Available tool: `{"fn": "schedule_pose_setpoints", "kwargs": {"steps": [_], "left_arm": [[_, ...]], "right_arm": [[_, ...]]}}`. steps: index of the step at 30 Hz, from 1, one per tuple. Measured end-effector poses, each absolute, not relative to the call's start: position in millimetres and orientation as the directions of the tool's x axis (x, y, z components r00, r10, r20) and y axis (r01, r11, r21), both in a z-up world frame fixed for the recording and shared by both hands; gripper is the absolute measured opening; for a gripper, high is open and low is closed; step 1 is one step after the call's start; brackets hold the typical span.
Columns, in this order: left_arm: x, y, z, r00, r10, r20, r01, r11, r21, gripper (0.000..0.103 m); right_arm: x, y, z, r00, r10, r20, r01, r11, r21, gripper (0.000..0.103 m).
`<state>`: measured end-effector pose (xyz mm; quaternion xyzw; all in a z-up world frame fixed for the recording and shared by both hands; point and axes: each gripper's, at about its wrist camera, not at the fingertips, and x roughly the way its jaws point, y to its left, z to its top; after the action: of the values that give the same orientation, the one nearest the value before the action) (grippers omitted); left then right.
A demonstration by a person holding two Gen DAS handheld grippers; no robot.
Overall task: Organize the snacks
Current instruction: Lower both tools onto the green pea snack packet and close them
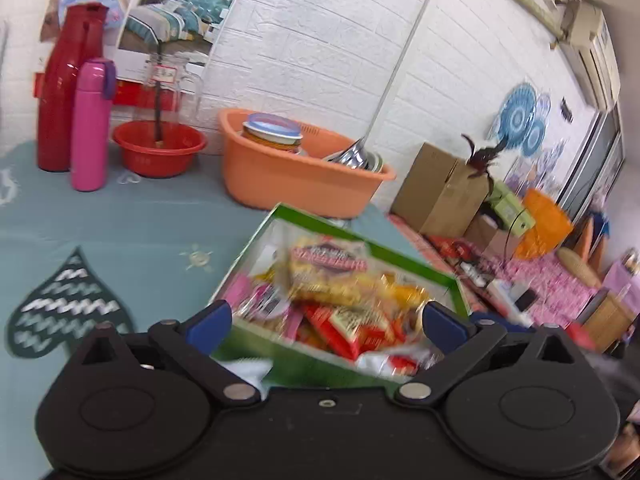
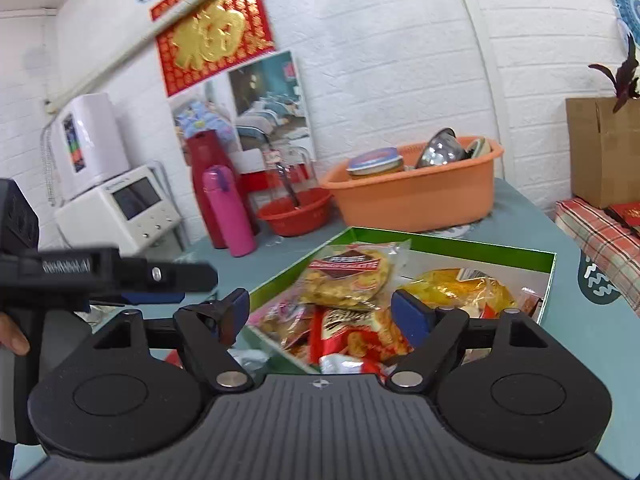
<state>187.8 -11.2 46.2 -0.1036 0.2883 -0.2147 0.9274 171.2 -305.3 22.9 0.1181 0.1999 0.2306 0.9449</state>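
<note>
A green box [image 1: 362,242] [image 2: 460,242] lies on the teal tablecloth, filled with snack packets: a yellow packet with a dark red label [image 1: 328,268] [image 2: 352,272] on top, red packets [image 1: 348,330] [image 2: 352,340] below, a gold packet [image 2: 460,288] at the right. My left gripper [image 1: 326,316] is open and empty, held over the box's near edge. My right gripper [image 2: 320,312] is open and empty, over the box's near left corner. The left gripper also shows in the right wrist view [image 2: 160,280], left of the box.
An orange basin [image 1: 296,176] [image 2: 416,196] with a jar and metal bowls stands behind the box. A red bowl [image 1: 160,152], a pink flask [image 1: 90,124] and a red bottle [image 1: 68,88] stand at the back left. A cardboard box [image 1: 440,188] sits right.
</note>
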Motion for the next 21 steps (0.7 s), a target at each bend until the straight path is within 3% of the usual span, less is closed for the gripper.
{"fn": "schedule_pose_setpoints", "kwargs": {"steps": [4, 12, 21], "left_arm": [[157, 2, 34, 0.744, -0.413, -0.526, 0.306, 0.910, -0.281, 0.103], [117, 32, 8, 0.736, -0.391, -0.553, 0.229, 0.912, -0.340, 0.103], [121, 29, -4, 0.724, -0.406, -0.557, 0.214, 0.901, -0.379, 0.103]], "right_arm": [[147, -300, 21, 0.797, 0.511, -0.321, -0.419, 0.851, 0.316, 0.103], [118, -292, -1, 0.722, 0.583, -0.372, -0.437, 0.801, 0.409, 0.103], [137, -261, -36, 0.711, 0.491, -0.503, -0.411, 0.871, 0.269, 0.103]]}}
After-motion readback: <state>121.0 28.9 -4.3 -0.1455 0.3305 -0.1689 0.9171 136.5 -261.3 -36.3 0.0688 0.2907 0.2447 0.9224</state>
